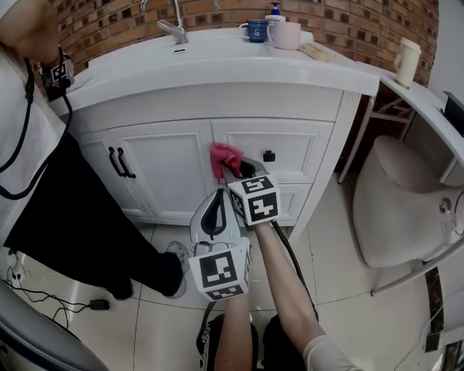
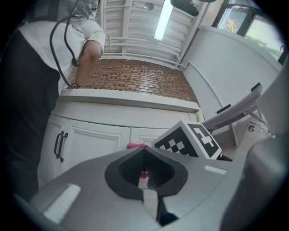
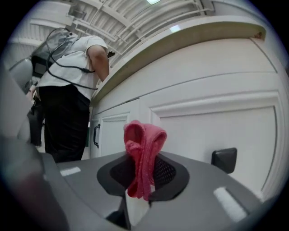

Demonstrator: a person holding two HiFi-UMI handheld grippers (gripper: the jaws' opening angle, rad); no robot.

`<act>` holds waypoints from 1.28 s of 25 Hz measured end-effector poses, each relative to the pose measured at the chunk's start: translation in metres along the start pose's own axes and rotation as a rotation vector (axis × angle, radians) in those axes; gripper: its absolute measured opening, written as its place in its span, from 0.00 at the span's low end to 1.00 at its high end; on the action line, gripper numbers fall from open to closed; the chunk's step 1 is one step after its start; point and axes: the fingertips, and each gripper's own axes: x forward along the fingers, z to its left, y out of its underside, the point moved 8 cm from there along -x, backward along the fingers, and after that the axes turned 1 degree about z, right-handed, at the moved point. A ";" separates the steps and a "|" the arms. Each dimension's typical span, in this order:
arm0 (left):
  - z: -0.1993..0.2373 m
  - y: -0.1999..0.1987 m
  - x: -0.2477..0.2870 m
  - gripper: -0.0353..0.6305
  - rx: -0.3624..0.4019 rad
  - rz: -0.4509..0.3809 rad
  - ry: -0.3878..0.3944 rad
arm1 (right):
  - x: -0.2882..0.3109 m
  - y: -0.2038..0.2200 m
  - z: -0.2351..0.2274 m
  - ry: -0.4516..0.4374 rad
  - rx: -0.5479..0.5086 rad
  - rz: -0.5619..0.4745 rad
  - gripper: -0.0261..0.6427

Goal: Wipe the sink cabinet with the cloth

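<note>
Left gripper (image 2: 144,152): closest to us, held low. Its fingers are pressed together with nothing in them.
Right gripper (image 3: 142,158): its fingers (image 3: 168,172) pinch the pink cloth (image 3: 143,140).
Cloth place: up by the sink cabinet (image 1: 167,170), between a door and the drawer knob (image 1: 269,156). We cannot tell if it touches.
Job: we think most of the wiping is left.
Room: white fronts, brick wall (image 1: 348,22), cups (image 1: 255,30) on top, tiled floor (image 1: 333,239), a person (image 1: 43,181) beside us.

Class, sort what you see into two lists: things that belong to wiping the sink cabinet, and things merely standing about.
Job: pink cloth; right gripper, shut on it; sink cabinet.

Standing about: blue mug; pale cup; tap; cream tumbler; left gripper, shut, empty.
</note>
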 end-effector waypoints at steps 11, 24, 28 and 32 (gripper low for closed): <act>-0.012 0.017 0.007 0.07 0.029 0.074 0.049 | -0.068 0.012 -0.056 0.214 -0.054 0.050 0.14; -0.020 0.018 0.011 0.07 0.029 0.084 0.068 | -0.156 0.051 -0.178 0.522 0.035 0.107 0.14; -0.026 0.018 0.011 0.07 0.024 0.084 0.084 | -0.168 0.054 -0.172 0.515 0.092 0.050 0.14; -0.021 0.016 0.009 0.07 0.030 0.067 0.065 | -0.136 0.049 -0.103 0.292 0.109 -0.063 0.14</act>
